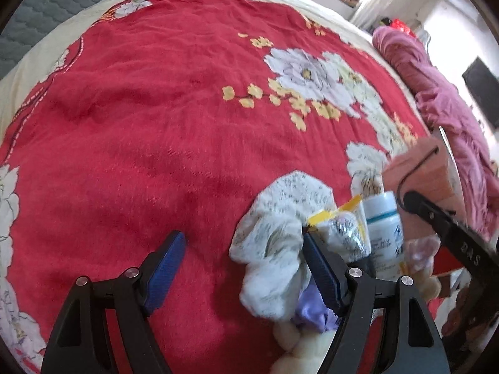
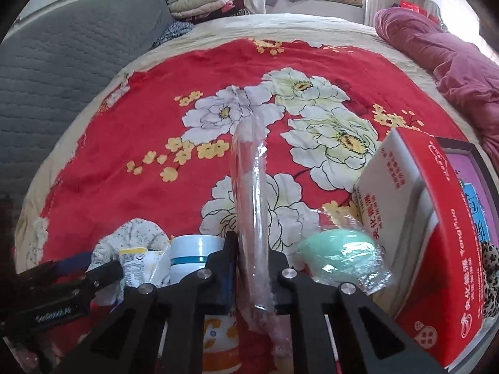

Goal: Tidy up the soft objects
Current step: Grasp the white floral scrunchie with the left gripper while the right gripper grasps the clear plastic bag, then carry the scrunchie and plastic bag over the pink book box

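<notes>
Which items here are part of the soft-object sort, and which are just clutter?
Job: floral cloth, purple cloth, clear plastic-wrapped item held by right gripper, left gripper.
Clutter: white bottle, red-and-white box, foil packet, bedspread.

On the red and white box (image 2: 436, 218) at my right I read "YongHua" in white along its red edge, with Chinese characters beside it and more in red on the white face, too skewed for me to read. The black arm (image 2: 53, 305) at lower left in my right wrist view bears pale lettering, too blurred to read. The white bottle (image 1: 385, 233) and the yellow packet (image 2: 134, 265) both carry print too small to read.
</notes>
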